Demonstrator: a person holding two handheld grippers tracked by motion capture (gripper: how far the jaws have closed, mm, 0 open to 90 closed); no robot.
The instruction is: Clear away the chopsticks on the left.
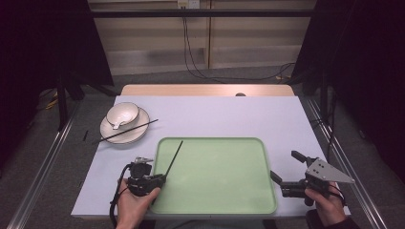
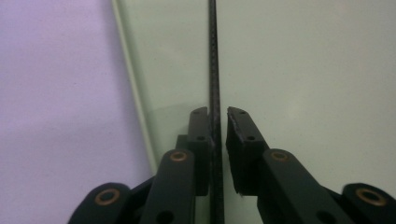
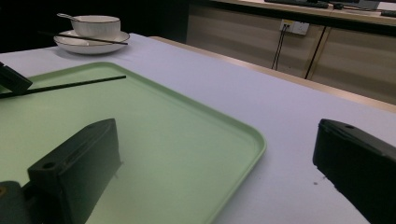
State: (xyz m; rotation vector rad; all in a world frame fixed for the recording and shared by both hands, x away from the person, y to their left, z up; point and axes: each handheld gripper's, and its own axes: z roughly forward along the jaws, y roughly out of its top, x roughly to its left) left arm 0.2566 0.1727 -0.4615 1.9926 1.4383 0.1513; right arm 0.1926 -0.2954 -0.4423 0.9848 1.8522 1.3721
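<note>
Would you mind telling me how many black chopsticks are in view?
2. One chopstick rests across the white plate beside the bowl. The other chopstick is held in the left gripper, slanting over the green tray.

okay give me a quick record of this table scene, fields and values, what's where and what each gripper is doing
surface: table with a pale cover
tray: green tray, near centre
left gripper: left gripper shut on a black chopstick over the tray's left part
right gripper: right gripper open, holding nothing, at the tray's right edge
dishes: white bowl on a plate, far left
spoon: spoon in the bowl
second chopstick: second chopstick lying across the plate
</note>
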